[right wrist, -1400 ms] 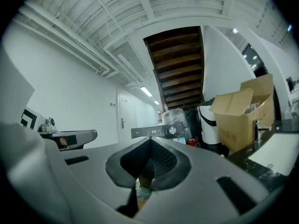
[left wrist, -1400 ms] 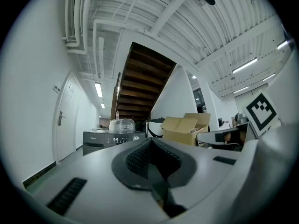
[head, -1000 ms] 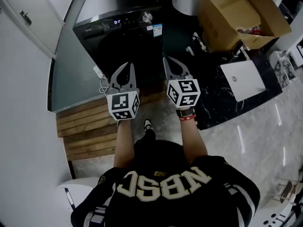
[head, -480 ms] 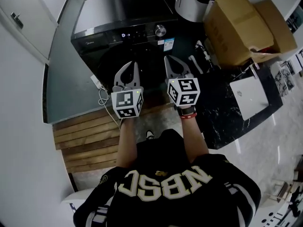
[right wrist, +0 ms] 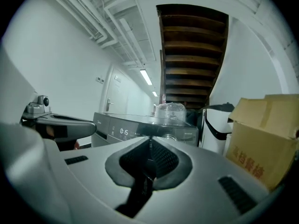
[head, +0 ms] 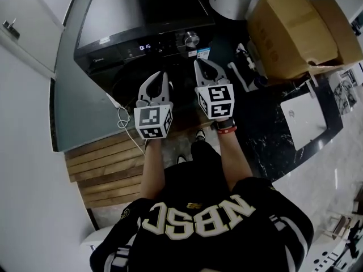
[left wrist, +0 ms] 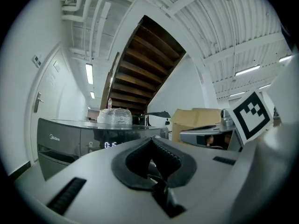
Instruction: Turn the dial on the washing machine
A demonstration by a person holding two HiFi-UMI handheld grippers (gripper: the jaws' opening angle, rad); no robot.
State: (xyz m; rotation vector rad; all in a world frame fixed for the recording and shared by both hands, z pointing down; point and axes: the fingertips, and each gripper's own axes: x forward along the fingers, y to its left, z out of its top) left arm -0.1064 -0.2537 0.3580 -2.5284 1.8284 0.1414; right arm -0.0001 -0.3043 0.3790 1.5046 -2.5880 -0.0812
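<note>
Approach step, I judge: right gripper [head: 203, 64] and left gripper [head: 161, 75] hang closed and empty near the washing machine [head: 113, 30], whose dial [head: 191, 38] next needs opened jaws

Open air lies before the dial [head: 191, 38]; cardboard boxes [head: 295, 27] stand to its right.

Both grippers closed and empty.
Left gripper [head: 161, 77] and right gripper [head: 201, 66] were held side by side, pointing toward 12 o'clock, jaws together.

Laundry corner under stairs
We see a washing machine [head: 136, 16], wooden stairs [left wrist: 140, 73] overhead and cardboard boxes [head: 295, 30] alongside.
</note>
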